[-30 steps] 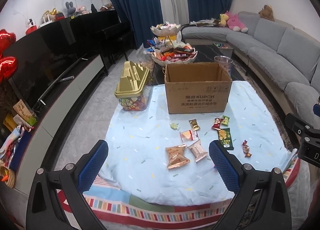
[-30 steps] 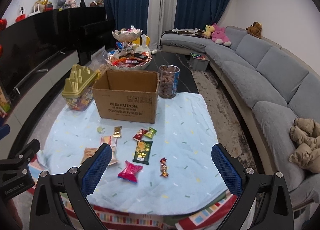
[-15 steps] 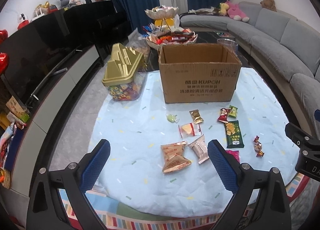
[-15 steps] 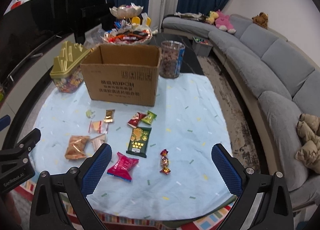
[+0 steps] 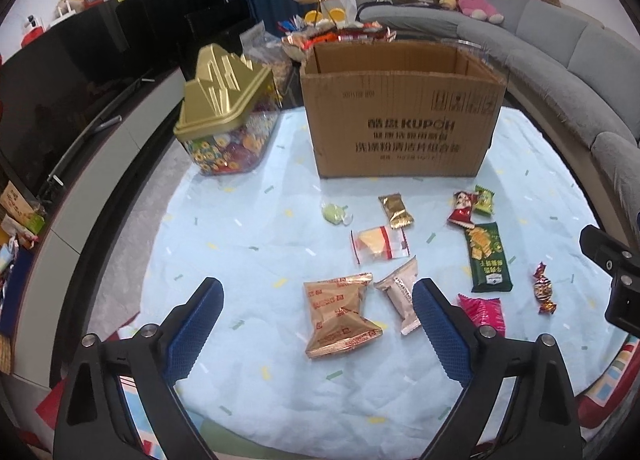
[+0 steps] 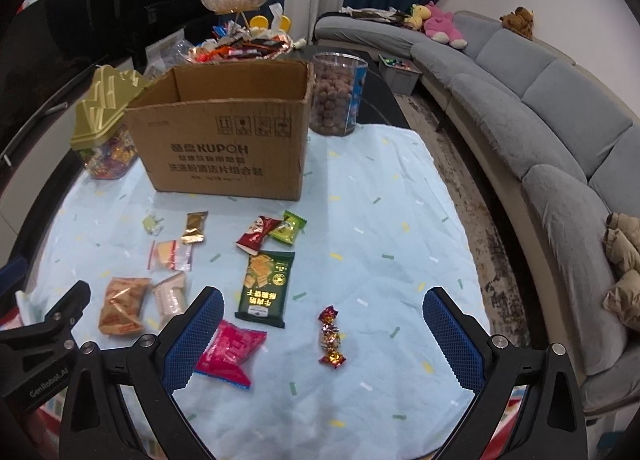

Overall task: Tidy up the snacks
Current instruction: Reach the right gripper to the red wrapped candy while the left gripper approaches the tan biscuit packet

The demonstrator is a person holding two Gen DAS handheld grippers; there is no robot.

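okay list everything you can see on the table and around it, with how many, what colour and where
cardboard box: one, brown, open, back of cloth
candy jar: one, gold lid, left of box
nut jar: one, clear, right of box
snack packets: about ten, mixed colours, loose before box
green packet: one, dark green, middle
wrapped candy: one, red-gold, near right
cloth: one, pale blue, covering table
sofa: one, grey, right
left gripper: jaws closing, nothing pressed
right gripper: open

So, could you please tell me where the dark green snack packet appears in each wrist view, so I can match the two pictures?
Left wrist view: the dark green snack packet lies right of centre on the cloth, beyond the right fingertip.
Right wrist view: the packet lies left of centre, just beyond the left fingertip.
Shared landmark: the cardboard box stands behind it in both views.
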